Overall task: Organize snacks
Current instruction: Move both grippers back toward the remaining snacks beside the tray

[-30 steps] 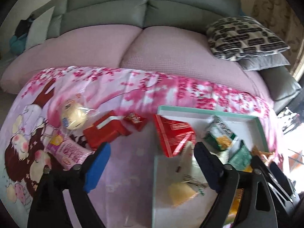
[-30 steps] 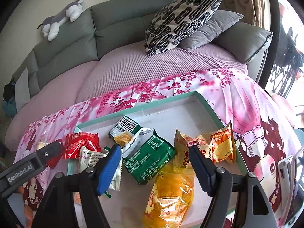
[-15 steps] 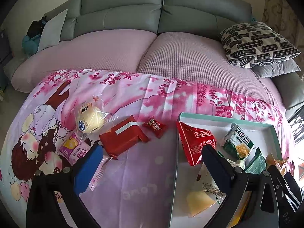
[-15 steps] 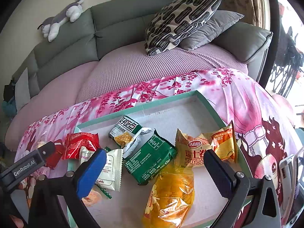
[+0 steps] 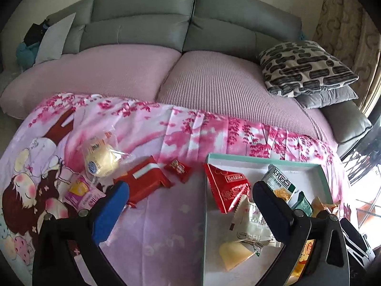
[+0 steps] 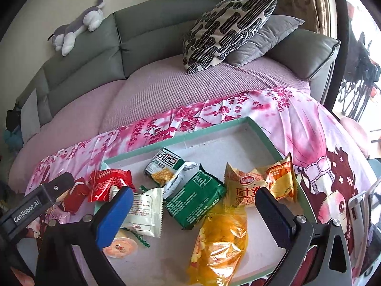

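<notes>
Pink cloth with a cherry-blossom and cartoon print (image 5: pixel 147 128) covers the low surface before a grey sofa (image 5: pixel 190 23), and on it lies a shallow white tray with a mint-green rim (image 5: pixel 262 158). Left of the tray lie a clear-wrapped round yellow cake (image 5: pixel 101 159), a small pink packet (image 5: pixel 82 194), a flat red box with a white stripe (image 5: pixel 145 182) and a tiny red candy packet (image 5: pixel 179 168). Inside the tray are a red foil packet (image 6: pixel 109 183), a white sachet (image 6: pixel 145 211), a green-and-white cracker pack (image 6: pixel 164 166), a dark green wrapper (image 6: pixel 195 199) and yellow bags (image 6: pixel 259 186). The left gripper (image 5: pixel 190 205) hangs over the tray's left rim, and the right gripper (image 6: pixel 194 211) hangs above the tray. The jaws of both have just been opening; now they stand wide and grasp nothing.
</notes>
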### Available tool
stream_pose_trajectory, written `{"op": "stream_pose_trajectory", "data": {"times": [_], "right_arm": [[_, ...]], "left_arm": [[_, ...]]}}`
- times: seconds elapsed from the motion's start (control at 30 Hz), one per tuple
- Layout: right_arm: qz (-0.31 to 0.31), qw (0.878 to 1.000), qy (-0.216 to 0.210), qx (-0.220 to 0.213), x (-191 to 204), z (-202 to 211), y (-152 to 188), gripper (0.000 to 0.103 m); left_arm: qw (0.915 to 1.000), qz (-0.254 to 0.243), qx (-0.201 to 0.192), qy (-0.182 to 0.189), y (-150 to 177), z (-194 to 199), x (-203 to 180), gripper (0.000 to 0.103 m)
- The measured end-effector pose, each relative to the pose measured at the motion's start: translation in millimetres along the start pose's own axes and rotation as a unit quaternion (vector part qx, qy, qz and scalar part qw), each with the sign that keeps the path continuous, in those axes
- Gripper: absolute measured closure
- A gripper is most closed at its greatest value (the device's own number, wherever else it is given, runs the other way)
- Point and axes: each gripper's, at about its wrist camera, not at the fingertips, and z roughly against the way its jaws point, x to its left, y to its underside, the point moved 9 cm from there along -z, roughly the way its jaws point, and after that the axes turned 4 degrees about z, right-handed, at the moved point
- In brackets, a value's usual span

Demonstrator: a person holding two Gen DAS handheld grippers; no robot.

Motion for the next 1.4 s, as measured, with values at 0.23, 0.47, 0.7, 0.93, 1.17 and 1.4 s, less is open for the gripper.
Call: {"op": "stream_pose_trajectory", "data": {"times": [0.23,0.47,0.7,0.93,1.17,1.4], "right_arm": [[0.012,0.999,-0.029,-0.002,31,5,-1,0.000],[0.037,0.997,-0.074,0.006,78,7,3,0.000],[0.064,0.992,-0.108,0.019,124,5,16,0.000],[0.094,0.986,-0.135,0.039,165,2,32,0.000],[0.111,0.982,-0.141,0.056,187,-5,44,0.000],[0.116,0.981,-0.139,0.074,194,-21,56,0.000]], "left_arm": [[0.9994,0.012,-0.018,-0.027,-13,12,34,0.000],[0.9955,0.061,-0.027,-0.068,-24,28,101,0.000],[0.9911,0.088,-0.024,-0.097,-21,41,151,0.000],[0.9859,0.113,-0.031,-0.120,-21,52,189,0.000],[0.9844,0.131,-0.020,-0.116,-17,51,208,0.000],[0.9863,0.133,0.023,-0.095,-3,27,206,0.000]]}}
